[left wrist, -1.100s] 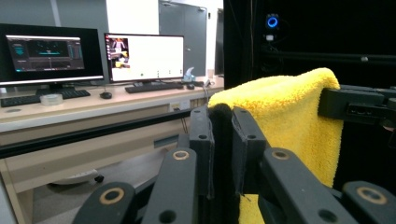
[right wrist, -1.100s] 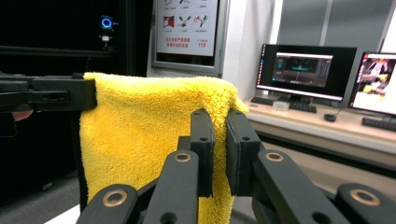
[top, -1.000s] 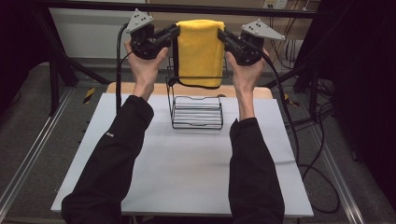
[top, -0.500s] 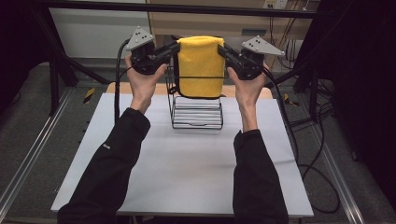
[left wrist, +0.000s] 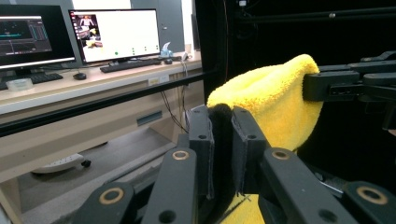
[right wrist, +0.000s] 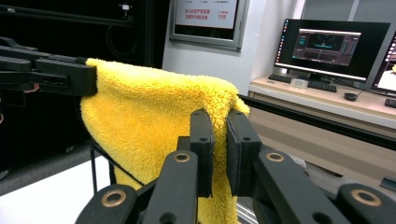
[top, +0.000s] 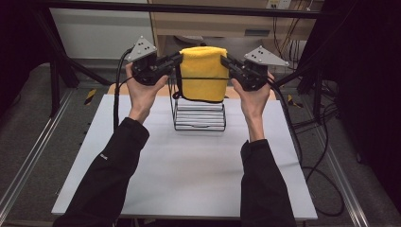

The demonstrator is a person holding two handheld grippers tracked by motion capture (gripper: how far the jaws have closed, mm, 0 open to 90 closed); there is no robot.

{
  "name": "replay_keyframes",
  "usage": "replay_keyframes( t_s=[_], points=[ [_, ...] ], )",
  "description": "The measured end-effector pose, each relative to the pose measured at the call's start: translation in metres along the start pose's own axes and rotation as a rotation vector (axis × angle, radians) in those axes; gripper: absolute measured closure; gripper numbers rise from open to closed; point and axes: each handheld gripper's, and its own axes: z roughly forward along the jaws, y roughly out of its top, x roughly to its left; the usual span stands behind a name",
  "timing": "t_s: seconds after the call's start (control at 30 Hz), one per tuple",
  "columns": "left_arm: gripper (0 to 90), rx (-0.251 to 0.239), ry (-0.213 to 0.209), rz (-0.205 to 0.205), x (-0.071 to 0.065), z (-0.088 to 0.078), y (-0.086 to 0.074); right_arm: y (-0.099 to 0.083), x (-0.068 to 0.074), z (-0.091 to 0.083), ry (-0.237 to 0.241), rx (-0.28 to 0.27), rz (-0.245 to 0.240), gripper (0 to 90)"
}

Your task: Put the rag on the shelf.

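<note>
On the left, the left gripper has its jaws nearly together, pinching the near edge of the yellow towel; in the left gripper view the dark hem of the towel sits squeezed between the two pads, and the cloth rises away to the right of them. The left hand holds this gripper high, level with the top of the wire rack, which stands below and between the two grippers on the white table

The towel hangs folded between the grippers, its top edge pulled fairly taut from one to the other and its lower part draping down over the upper bar of the rack. Whether the cloth already rests its weight on that bar I cannot tell

On the right, the right gripper is likewise closed down on the opposite edge of the towel, the pads clamped on a fold of the yellow pile. The right hand mirrors the other

Judging by this, the towel is lifted, spread and brought over the rack, so the carrying is largely done. What is left looks like settling it evenly across the bar, letting go with both grippers and drawing them clear without dragging the cloth off
</note>
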Motion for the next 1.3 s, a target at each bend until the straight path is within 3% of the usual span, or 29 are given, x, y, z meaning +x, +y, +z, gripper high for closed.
replay_keyframes(
  t_s=[0.2, 0.4, 0.67, 1.0, 1.17, 1.3],
  points=[
    [79.8, 0.009, -0.017, 0.016, -0.008, -0.008, -0.007, -0.010, 0.006, -0.009, 0.012, -0.003, -0.017, 82.5],
    [79.4, 0.045, -0.024, 0.005, -0.014, -0.012, -0.015, -0.021, 0.010, -0.016, 0.028, 0.008, -0.015, 82.2],
    [78.5, 0.116, -0.054, -0.031, -0.017, -0.017, -0.030, -0.029, 0.013, -0.020, 0.074, 0.088, -0.015, 81.8],
    [77.8, 0.176, -0.063, -0.025, -0.024, -0.020, -0.048, -0.040, 0.016, -0.022, 0.111, 0.166, -0.026, 81.5],
    [75.3, 0.206, -0.073, -0.043, -0.023, -0.022, -0.048, -0.044, 0.016, -0.021, 0.115, 0.175, -0.030, 81.5],
    [66.1, 0.200, -0.072, -0.064, -0.020, -0.027, -0.036, -0.048, 0.015, -0.021, 0.116, 0.173, -0.036, 81.5]
  ],
)
